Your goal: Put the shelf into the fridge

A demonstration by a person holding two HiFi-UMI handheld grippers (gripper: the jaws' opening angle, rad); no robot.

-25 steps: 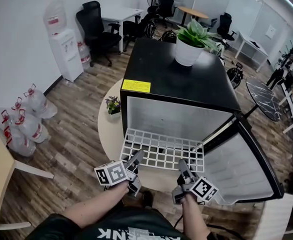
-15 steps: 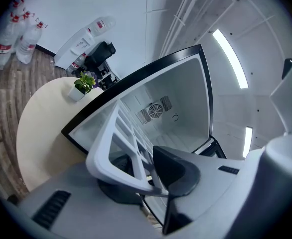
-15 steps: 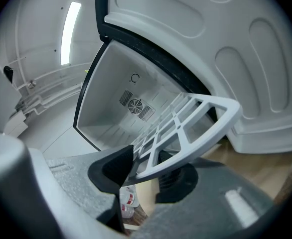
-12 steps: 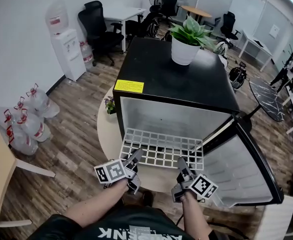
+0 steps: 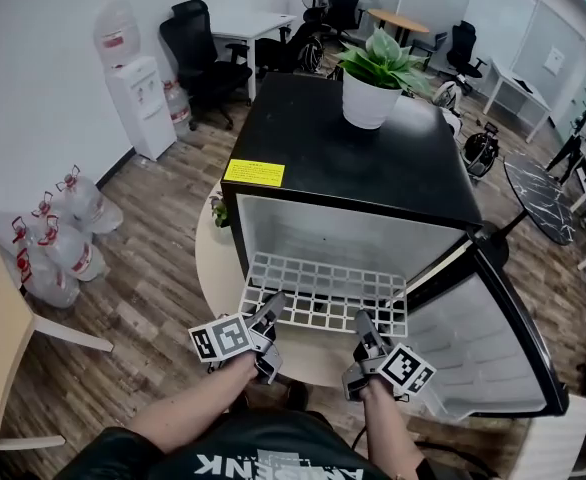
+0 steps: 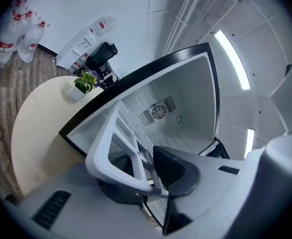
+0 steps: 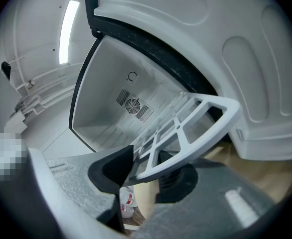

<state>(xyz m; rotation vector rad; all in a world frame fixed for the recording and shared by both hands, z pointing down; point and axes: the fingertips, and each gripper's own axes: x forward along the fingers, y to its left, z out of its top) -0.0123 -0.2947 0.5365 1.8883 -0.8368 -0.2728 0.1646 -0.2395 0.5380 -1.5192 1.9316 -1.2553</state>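
White shelf (image 5: 325, 296), clamped in fingers of left gripper (image 5: 275, 308) and right gripper (image 5: 362, 322), partway inside fridge (image 5: 363, 158); door (image 5: 483, 348) open.

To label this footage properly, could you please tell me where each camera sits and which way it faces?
Head view: on the person's head, facing steeply down at the open fridge and shelf; forearms, left hand-held gripper and right hand-held gripper show.
Left gripper view: rides that hand-held gripper, facing into the fridge; its jaws clamp the shelf.
Right gripper view: likewise, with the door alongside; jaws clamp the shelf.
Shared: both gripper views show the rear fan grille.
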